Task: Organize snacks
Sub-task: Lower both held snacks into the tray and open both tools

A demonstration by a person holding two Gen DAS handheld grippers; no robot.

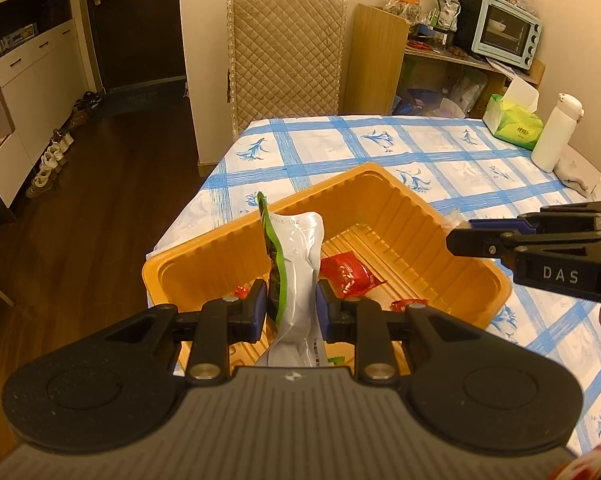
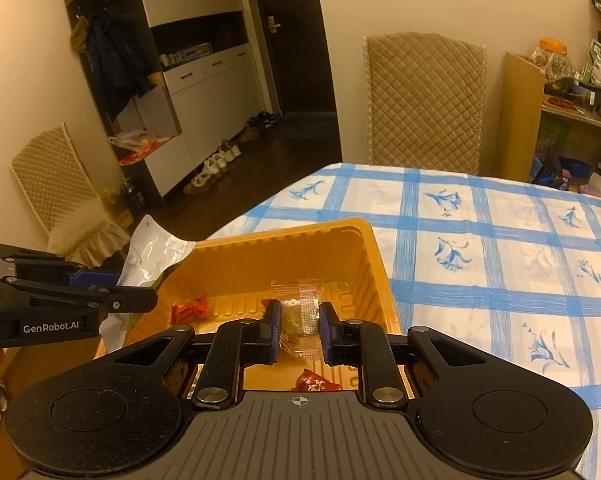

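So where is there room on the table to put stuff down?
The blue-checked tablecloth is bare between the orange plastic tray and the far quilted chair. It is crowded by the green tissue pack and white bottle.

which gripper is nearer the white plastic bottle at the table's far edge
Right. The right gripper reaches in on the side of the white plastic bottle; the left gripper sits further off over the orange plastic tray.

Both grippers: black linkage arms, blue finger pads, silver pivot screws, grey ribbed base with a crosshair mark. Left gripper (image 1: 291, 306) reads "GenRobot.AI" on its side; right gripper (image 2: 300, 326) reads "DAS".
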